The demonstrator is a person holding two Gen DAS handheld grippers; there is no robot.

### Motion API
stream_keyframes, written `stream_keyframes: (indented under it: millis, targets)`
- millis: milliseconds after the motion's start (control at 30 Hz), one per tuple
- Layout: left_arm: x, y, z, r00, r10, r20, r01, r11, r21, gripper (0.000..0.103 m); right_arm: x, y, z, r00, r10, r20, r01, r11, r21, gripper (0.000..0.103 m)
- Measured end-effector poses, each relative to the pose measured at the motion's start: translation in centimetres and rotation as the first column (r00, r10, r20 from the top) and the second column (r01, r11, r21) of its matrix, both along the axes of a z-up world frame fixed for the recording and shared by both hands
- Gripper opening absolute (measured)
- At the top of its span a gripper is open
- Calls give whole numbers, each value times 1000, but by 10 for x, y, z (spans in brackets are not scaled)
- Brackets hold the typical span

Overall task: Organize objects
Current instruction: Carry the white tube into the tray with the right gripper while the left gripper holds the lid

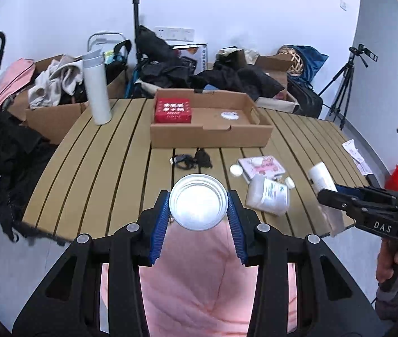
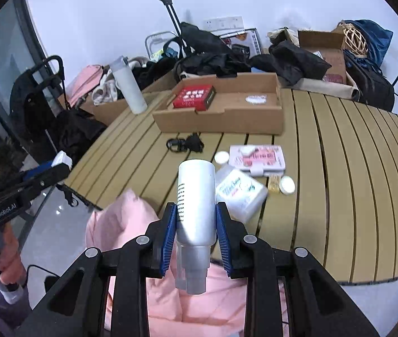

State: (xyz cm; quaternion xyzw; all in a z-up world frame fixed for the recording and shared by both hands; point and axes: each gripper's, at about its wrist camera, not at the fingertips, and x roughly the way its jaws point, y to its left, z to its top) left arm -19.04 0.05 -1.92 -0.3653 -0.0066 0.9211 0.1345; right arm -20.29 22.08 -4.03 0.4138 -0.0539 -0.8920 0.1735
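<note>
The left hand-held gripper is closed on a white round bottle, its blue ribbed pads pressing on either side. Its own camera looks straight onto the flat circular end, pale and glossy with a raised rim. In the right wrist view the same left hand-held gripper shows at the far left edge with something white at its tip, held clear of the counter.

The right hand-held gripper is likewise clamped on a bottle of its own, a silvery-white cylinder with a column of small black print down one side. Its narrower, clear cap end points back toward the camera, and the flat end points away over the counter. In the left wrist view the right hand-held gripper shows at the right with that white cylinder at its tip.

Both bottles are held in the air, above the near edge of the slatted tan counter and a pink padded garment below.

On the counter lie a squarish white plastic jar on its side, a pink and white packet, two small round white lids and a black tangle of cord. Farther back stands an open shallow cardboard box with a red box in its left part and a white round piece toward the right. A tall white flask stands upright near the counter's far left corner
</note>
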Motion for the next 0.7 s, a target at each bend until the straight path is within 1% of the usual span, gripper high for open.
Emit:
stream_keyframes:
  millis: [67, 133, 200, 233, 300, 333, 367, 433, 467, 500, 567, 600, 633, 667, 700]
  targets:
    - [-23, 0, 8, 1000, -22, -10, 22, 1000, 0, 37, -12, -4, 8, 1000, 25, -14, -25, 1000, 0, 30]
    - [-64, 1, 16, 1000, -21, -23, 21, 1000, 1, 37, -51, -15, 25, 996, 82, -35, -82, 997, 10, 30]
    - [-105, 5, 14, 999, -44, 24, 44, 999, 9, 37, -90, -28, 36, 992, 116, -45, -115, 993, 36, 30]
    - [-138, 7, 11, 997, -34, 67, 34, 999, 6, 37, -119, -35, 41, 991, 129, -45, -127, 991, 48, 30]
    - [-184, 9, 1, 992, -39, 123, 39, 999, 4, 37, -172, -48, 43, 988, 155, -13, -154, 986, 58, 30]
    - [-210, 8, -6, 988, -35, 149, 34, 999, 9, 37, -188, -53, 41, 988, 156, -3, -156, 986, 64, 30]
    - [-234, 6, -15, 983, -29, 180, 27, 1000, 14, 37, -222, -64, 34, 986, 166, 25, -168, 982, 92, 30]
    - [-275, 6, -38, 972, -13, 236, 12, 1000, 5, 37, -264, -79, 16, 984, 168, 55, -174, 976, 134, 30]
    - [-285, 6, -46, 969, -2, 248, 4, 1000, -7, 37, -277, -83, 9, 983, 172, 68, -180, 973, 144, 30]
    - [-296, 7, -55, 966, 9, 257, -3, 1000, -23, 37, -296, -92, -6, 978, 187, 94, -200, 967, 158, 30]
    - [-313, 10, -73, 964, 7, 267, 3, 999, -40, 36, -322, -105, -34, 969, 213, 128, -233, 957, 174, 30]
    - [-317, 11, -82, 962, 21, 273, -5, 998, -61, 42, -334, -110, -49, 961, 226, 159, -253, 952, 175, 30]
    - [-321, 9, -89, 959, 28, 281, -8, 997, -72, 45, -346, -113, -65, 954, 233, 189, -264, 950, 165, 31]
    - [-322, 6, -94, 956, 26, 292, -8, 998, -64, 51, -355, -114, -76, 942, 256, 216, -288, 948, 134, 31]
    - [-321, 2, -95, 956, 7, 293, 3, 999, -32, 60, -360, -114, -85, 930, 283, 236, -311, 946, 92, 31]
